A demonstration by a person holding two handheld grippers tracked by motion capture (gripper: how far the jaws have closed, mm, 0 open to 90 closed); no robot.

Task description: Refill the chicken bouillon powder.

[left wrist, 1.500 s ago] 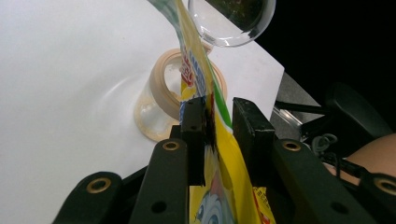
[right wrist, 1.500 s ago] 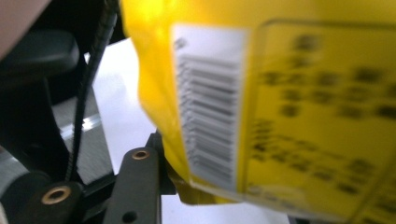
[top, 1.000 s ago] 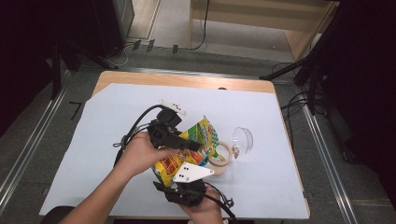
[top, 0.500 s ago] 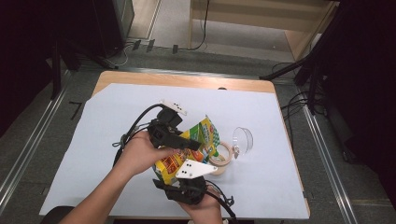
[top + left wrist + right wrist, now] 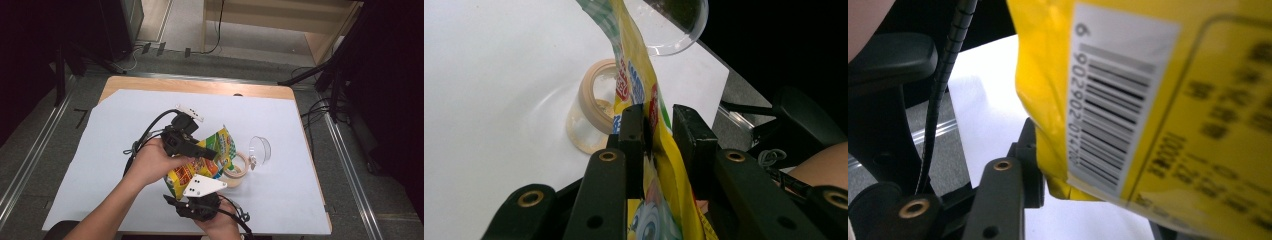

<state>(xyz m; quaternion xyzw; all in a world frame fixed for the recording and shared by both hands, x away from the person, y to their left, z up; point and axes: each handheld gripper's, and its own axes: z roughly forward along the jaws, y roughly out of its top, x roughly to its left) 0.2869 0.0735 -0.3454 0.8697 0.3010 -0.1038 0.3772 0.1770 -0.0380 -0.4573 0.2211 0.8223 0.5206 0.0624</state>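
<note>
A yellow and green snack bag (image 5: 216, 150) is held above the white table cover between both grippers. My left gripper (image 5: 211, 155) reaches in from the left. Its jaws have just been closing and now pinch the bag (image 5: 659, 165) between the pads (image 5: 632, 135). My right gripper (image 5: 200, 196), topped by a grey plate, comes in from the near edge and is shut on the bag's lower end. In the right gripper view the barcode side of the bag (image 5: 1158, 100) covers the right jaw, while the left fingertip (image 5: 1029, 165) presses its bottom corner.
A clear jar with a tan rim (image 5: 237, 166) stands just right of the bag, also seen as the jar (image 5: 591, 115). Its clear lid (image 5: 260, 149) lies tilted beside it. The white sheet (image 5: 125, 115) covers the wooden table (image 5: 200, 86). Cables trail by the hands.
</note>
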